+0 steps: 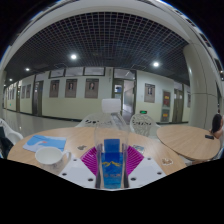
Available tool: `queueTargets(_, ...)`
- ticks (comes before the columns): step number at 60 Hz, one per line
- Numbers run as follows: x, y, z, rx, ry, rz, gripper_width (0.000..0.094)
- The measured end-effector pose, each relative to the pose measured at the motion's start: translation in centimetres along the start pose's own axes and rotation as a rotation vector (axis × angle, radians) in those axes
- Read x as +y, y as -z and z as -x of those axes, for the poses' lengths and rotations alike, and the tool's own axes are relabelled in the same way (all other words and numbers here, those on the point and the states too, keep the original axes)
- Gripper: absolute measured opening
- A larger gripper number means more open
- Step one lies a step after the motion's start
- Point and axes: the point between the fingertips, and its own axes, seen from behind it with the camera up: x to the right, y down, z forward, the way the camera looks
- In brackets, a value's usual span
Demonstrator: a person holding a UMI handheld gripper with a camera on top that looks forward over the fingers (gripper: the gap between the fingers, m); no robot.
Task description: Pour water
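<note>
Blue and clear plastic fills the gap between our fingers [112, 163]: a bottle [111, 160] with a blue label stands upright there, its long axis vertical, its top rising above the fingertips and seeming to tilt slightly away from us. Purple pads line the inner faces of the fingers, one on each side of the bottle, and both appear to press against it, so we judge the fingers clenched on the bottle rather than merely around it.

Beyond the fingers lies a pale wooden counter [170, 140], curved by the wide lens. To the left of the fingers, well apart from the bottle, sits a white bowl [47, 156], with a blue sheet [45, 143] just behind it. Whether the bowl holds anything we cannot tell. Further back is a corridor with dark doors and ceiling lights.

For pouring, the relation that matters is this: the bowl, the likeliest receiver, lies left and slightly ahead of the bottle, not under it. We judge that the bottle would need carrying leftward over the bowl before tipping its neck down. Whether the cap is on we cannot tell.
</note>
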Motion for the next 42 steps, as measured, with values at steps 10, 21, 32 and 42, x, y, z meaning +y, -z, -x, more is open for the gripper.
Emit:
queueTargets(10,2.9,-2.5,0.3,-0.042,-0.035,0.011,0.0309)
queueTargets(21,2.9,-3.7,0.8,-0.058,-0.064,-0.014,0.0314)
queueTargets(32,3.7,-2.4,0.0,-0.069,-0.032,0.03,0.0533)
queueTargets(42,2.6,1.0,0.6,-0.095,0.008,0.05,0.0849)
